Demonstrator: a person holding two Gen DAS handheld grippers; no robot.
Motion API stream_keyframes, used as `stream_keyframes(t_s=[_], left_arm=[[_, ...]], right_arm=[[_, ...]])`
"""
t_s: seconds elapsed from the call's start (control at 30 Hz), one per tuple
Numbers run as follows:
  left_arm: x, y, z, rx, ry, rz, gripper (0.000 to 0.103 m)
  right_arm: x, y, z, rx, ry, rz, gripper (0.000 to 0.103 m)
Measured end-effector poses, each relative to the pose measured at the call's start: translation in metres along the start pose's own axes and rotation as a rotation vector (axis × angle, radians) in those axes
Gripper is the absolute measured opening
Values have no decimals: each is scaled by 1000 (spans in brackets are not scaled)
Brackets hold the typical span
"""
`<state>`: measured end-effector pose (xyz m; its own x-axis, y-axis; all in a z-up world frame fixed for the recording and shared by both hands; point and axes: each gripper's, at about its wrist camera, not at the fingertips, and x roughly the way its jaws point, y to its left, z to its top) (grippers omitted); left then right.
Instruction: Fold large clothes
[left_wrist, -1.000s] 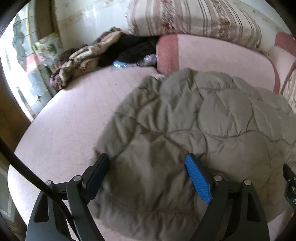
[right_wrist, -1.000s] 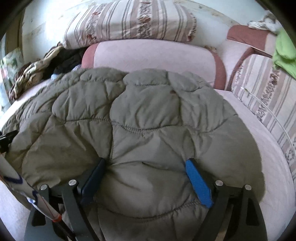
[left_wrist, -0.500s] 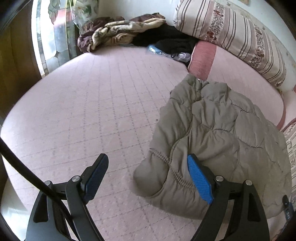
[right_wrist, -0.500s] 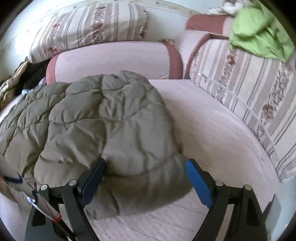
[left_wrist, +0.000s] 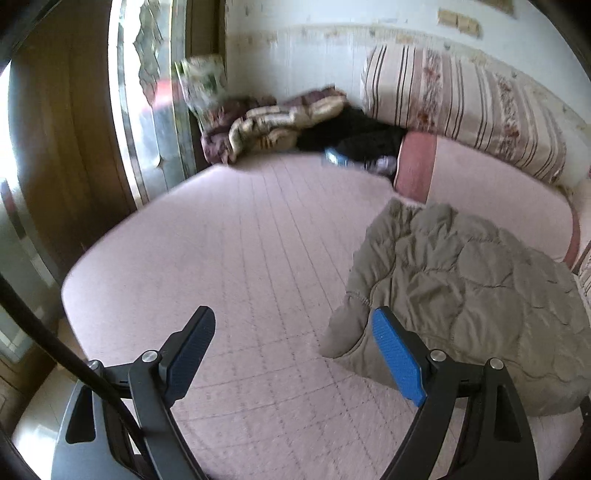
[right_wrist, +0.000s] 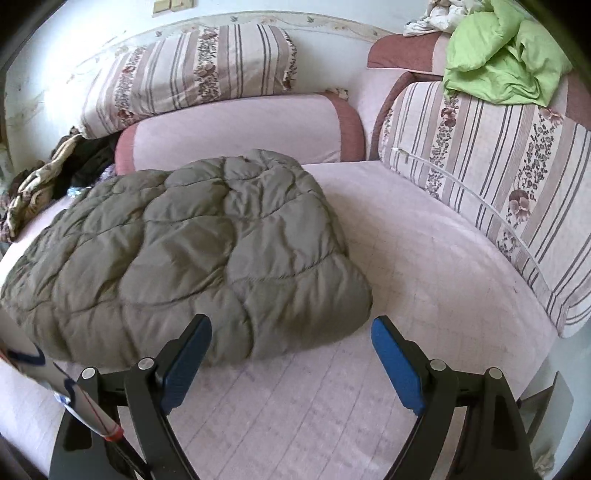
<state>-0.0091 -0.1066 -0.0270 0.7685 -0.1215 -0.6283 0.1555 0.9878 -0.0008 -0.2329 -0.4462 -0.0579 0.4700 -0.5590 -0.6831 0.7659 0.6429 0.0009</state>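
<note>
The folded quilted jacket (right_wrist: 184, 254) lies on the sofa seat (right_wrist: 424, 266), ahead and left of the wide-open, empty right gripper (right_wrist: 291, 350), and right of the equally open, empty left gripper (left_wrist: 295, 354). This fold seems done; the next move probably needs another garment.

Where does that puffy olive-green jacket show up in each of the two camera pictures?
Left wrist view: the jacket lies at the right, partly behind the right blue pad.
Right wrist view: the jacket fills the left and centre, above the left pad.
Shared landmark: the pink bolster cushion behind the jacket, with the striped floral pillow on top of it.
</note>
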Motion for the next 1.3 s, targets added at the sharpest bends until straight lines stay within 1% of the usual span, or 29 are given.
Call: stream_keyframes(t_s=[0.23, 0.33, 0.43, 0.47, 0.57, 0.63, 0.67, 0.7, 0.77, 0.83, 0.9, 1.03, 1.1, 1.2, 1.3], left_arm=[[-52, -10, -14, 61, -62, -67, 89], [-80, -20, -22, 91, -113, -107, 93], [-109, -28, -30, 111, -167, -163, 98], [-117, -29, -32, 111, -177, -181, 101], [-137, -31, -35, 111, -185, -254, 102], [-143, -30, -36, 108, -170, -307, 102], [-145, -29, -37, 100, -152, -341, 102], [-145, -29, -39, 91, -135, -359, 102], [-145, -29, -43, 79, -102, -378, 102], [-140, -30, -48, 83, -57, -378, 102], [-133, -33, -56, 95, 1, -385, 102], [-125, -38, -76, 125, 90, -370, 102], [-122, -39, -86, 143, 119, -343, 102], [-117, -39, -98, 152, 140, -300, 102], [-114, -42, -105, 168, 148, -258, 102]], right_arm=[[-33, 5, -23, -10, -15, 26, 91], [-45, 2, -33, -1, -5, 36, 91], [-54, -2, -39, 12, 8, 48, 91], [-57, -3, -41, 15, 12, 52, 91], [-66, -2, -46, 13, 31, 60, 91], [-73, 1, -49, -1, 36, 65, 91], [-78, 3, -51, -12, 36, 65, 91], [-82, 5, -52, -24, 36, 66, 91], [-90, 11, -54, -48, 35, 69, 91], [-97, 18, -58, -79, 36, 72, 91], [-103, 25, -61, -109, 42, 73, 91], [-115, 36, -68, -155, 55, 71, 91], [-119, 38, -70, -174, 56, 59, 91], [-122, 39, -72, -185, 59, 36, 91], [-123, 39, -73, -184, 67, 30, 91]])
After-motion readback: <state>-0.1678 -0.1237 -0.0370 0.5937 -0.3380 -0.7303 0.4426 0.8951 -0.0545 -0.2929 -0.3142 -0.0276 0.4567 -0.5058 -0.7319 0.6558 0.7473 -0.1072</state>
